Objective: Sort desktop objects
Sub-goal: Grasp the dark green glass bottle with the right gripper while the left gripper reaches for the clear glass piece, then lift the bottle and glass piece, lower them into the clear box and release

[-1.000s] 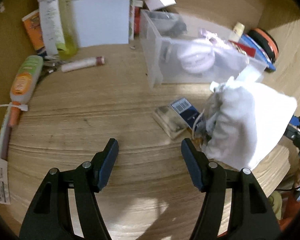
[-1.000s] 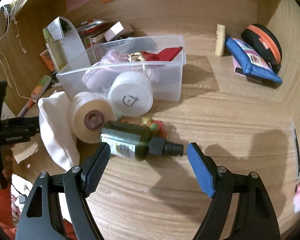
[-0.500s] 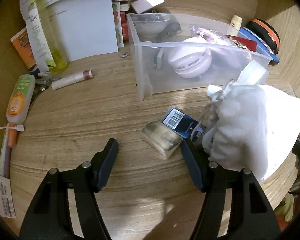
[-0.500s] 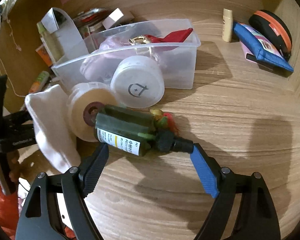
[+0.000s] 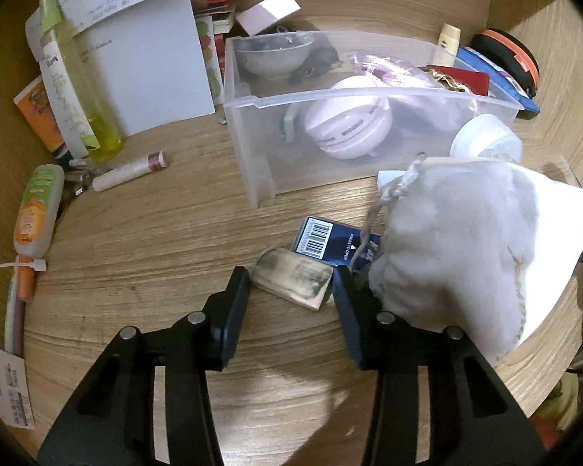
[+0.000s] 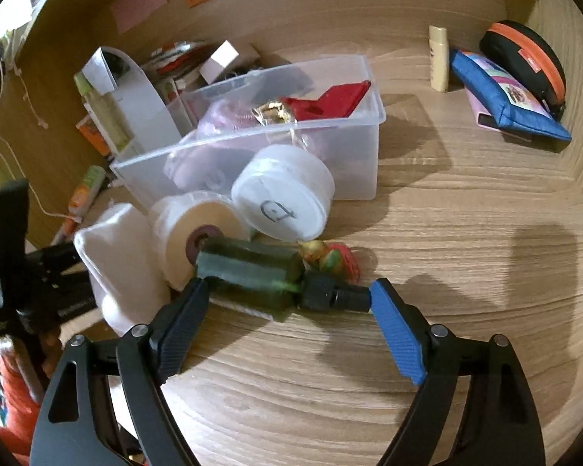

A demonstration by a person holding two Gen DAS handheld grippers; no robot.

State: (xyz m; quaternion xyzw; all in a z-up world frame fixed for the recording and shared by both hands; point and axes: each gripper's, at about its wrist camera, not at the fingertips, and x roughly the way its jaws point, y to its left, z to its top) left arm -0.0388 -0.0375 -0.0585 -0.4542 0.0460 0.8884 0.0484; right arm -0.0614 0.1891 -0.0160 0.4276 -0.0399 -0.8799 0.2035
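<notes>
Two grippers are seen at work over a cluttered wooden desk (image 5: pixel 136 240), each lined up on a separate item, presumably so that both can be lifted toward the clear plastic bin (image 5: pixel 369 95) set far across the desk. At the left, the left gripper (image 5: pixel 291 291) is closing around one small flat pack (image 5: pixel 293 281) lying near the desk edge; the pack is bracketed by the pads, though firm contact on both sides cannot be confirmed. One dark blue barcoded box (image 5: pixel 330 239) lies touching the pack on its far side, and one white drawstring pouch (image 5: pixel 466 248) is slumped to its right. Further right, the right gripper (image 6: pixel 287 295) is held wide, its pads set at either end of one dark green bottle (image 6: pixel 252 275) lying on its side, base left and cap right. Two white round containers (image 6: pixel 283 194) are leaned against the bin just beyond the bottle.
</notes>
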